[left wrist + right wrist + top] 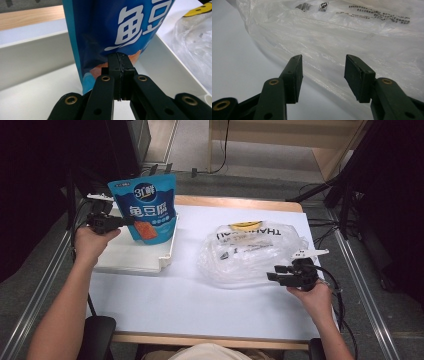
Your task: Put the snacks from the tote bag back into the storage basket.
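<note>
A blue snack pouch (145, 210) with white lettering stands upright over the white tray (130, 259). My left gripper (131, 221) comes in from the left and is shut on the pouch's left edge. In the left gripper view its pads meet at the pouch (112, 25), at my left gripper (119, 56) tips, above the tray floor (37, 82). A crumpled clear plastic bag (250, 252) with black print lies mid-table. My right gripper (272, 276) is open at its near right edge. In the right gripper view the bag (349, 32) lies just beyond my right gripper (323, 72), nothing pinched.
The tray sits at the table's left on a white sheet (190, 305) that covers the wooden table (235, 202). A yellow patch shows at the bag's far side (246, 224). Stands and cables crowd the floor on the right (350, 210).
</note>
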`<state>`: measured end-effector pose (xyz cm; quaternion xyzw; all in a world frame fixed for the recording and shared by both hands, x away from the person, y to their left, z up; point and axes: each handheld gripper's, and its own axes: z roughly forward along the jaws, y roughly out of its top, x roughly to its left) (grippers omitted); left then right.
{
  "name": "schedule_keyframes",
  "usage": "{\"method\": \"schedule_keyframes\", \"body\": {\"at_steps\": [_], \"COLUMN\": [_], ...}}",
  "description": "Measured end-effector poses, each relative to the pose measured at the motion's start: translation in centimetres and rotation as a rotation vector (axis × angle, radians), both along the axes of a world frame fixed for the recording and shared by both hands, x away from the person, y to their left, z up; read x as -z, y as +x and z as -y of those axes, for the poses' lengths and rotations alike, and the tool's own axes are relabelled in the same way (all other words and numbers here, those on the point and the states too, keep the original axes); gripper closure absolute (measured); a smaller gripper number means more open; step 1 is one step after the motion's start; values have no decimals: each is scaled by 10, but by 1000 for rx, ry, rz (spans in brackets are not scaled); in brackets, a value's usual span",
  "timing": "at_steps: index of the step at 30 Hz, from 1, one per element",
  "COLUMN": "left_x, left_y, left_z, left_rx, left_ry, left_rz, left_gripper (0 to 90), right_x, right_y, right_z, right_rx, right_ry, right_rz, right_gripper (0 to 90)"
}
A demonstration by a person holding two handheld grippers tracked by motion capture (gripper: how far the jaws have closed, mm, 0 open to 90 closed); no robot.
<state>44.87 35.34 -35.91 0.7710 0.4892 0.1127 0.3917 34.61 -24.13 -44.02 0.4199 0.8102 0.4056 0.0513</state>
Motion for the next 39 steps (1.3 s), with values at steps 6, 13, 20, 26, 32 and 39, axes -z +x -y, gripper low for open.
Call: {"method": "schedule_keyframes", "body": {"at_steps": [6,13,20,26,32,39], "left_x": [2,3,4,0,-2,-7], "left_y": [5,10,10,5,-3,-10], "left_z": [-3,-3,-2,-4,0,5], "left_rx": [-7,-30,-22,8,50,97], "left_ry": [-17,-19,-18,-55,-46,-67], "left_rz": [-4,-3,-14,-23,-41,-55], "left_gripper": [900,900,900,900,877,802], "right_x": [0,-1,0,0,0,0], "right_y": [-2,-4,-4,-4,-3,-1], "right_z": [0,0,0,0,0,-1], "right_rx": [5,9,8,7,4,1], "right_ry": [-2,0,-3,1,4,5], "right_rz": [0,1,3,2,0,-2], "right_gripper": [501,501,501,501,501,501]}}
